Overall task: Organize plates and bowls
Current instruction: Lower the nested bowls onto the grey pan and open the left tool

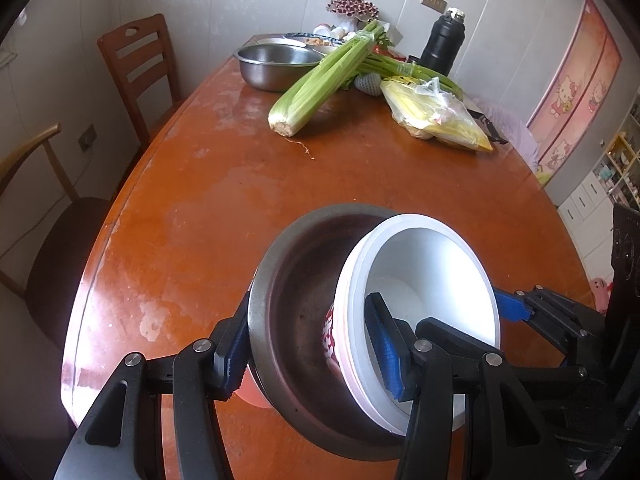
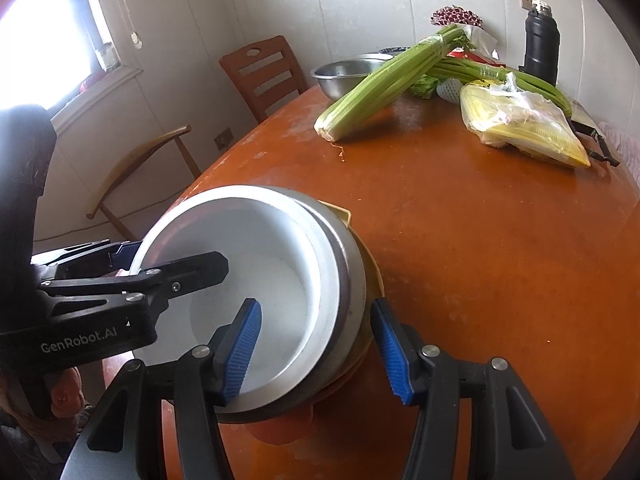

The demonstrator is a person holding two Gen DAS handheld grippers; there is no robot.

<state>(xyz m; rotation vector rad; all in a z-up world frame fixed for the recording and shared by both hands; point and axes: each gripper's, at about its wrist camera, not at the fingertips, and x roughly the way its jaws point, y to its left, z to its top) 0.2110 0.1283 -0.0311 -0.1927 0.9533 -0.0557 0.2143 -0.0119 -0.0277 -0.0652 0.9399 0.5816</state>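
So the job right now looks like setting two nested bowls down on the plates.

The left gripper (image 1: 308, 306) is clamped. Its left pad presses the outside of the steel bowl (image 1: 292, 280), and its right pad sits inside the white bowl (image 1: 432, 256). The white bowl is inside the steel bowl and leans toward that gripper's right side. Just under the left finger, a bit of an orange plate (image 1: 252, 396) peeks out.

The right gripper (image 2: 316, 304) stands over the other side of the bowls. Its left pad is down inside the white bowl. Its right pad is just outside the steel bowl, above a yellow plate (image 2: 374, 276). I cannot tell if those pads squeeze or only sit close.

To do this well, I think both grippers should keep the same height so the bowls do not tip more. The white bowl should be nudged flat into the steel one. The bowls should go down slowly onto the middle of the plates. The pile sits close to the near edge of the table (image 1: 360, 176), right under both grippers, so a push toward the grippers could slide it off. Let go only when the bowls rest flat, and lift the inside fingers straight up.
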